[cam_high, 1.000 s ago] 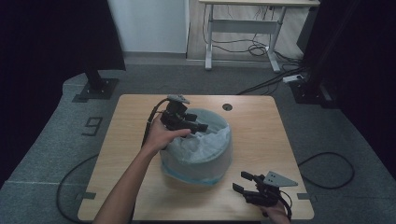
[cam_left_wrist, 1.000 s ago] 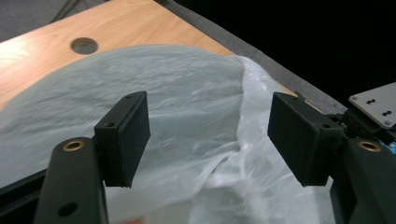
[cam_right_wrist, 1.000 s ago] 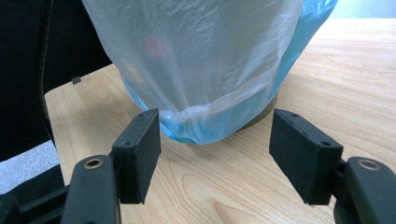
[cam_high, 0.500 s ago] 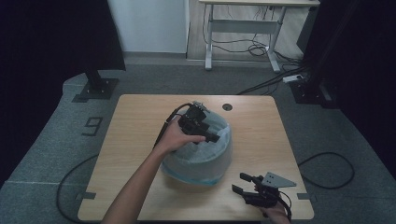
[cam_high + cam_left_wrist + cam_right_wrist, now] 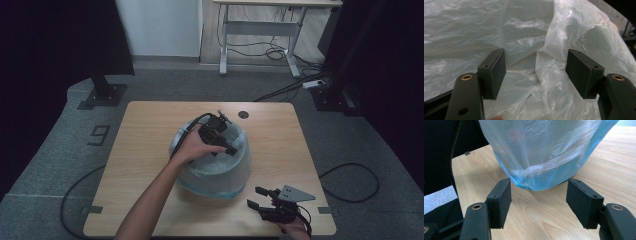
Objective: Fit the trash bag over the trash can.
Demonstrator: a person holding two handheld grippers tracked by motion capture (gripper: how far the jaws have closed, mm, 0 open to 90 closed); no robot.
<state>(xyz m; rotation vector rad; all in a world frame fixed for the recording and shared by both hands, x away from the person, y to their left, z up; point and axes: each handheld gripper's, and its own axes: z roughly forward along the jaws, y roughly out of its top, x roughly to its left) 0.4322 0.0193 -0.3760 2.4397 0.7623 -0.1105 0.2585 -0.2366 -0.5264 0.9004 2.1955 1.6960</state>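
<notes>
Over the bin point(image 5: 215, 172), my left gripper point(image 5: 536, 72) gapes inside the plastic liner point(image 5: 564, 45), hunting a fold to pinch. My right gripper point(image 5: 539, 195) waits unclenched and empty beside the bin's base, ready to steady it.

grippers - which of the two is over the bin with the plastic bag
The left gripper, held over the open mouth of the bag-lined blue bin. The right gripper sits low at the table's near edge, beside the bin.

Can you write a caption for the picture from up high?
Left gripper reaches open into a bag-lined blue bin; right gripper waits open on the table.
</notes>
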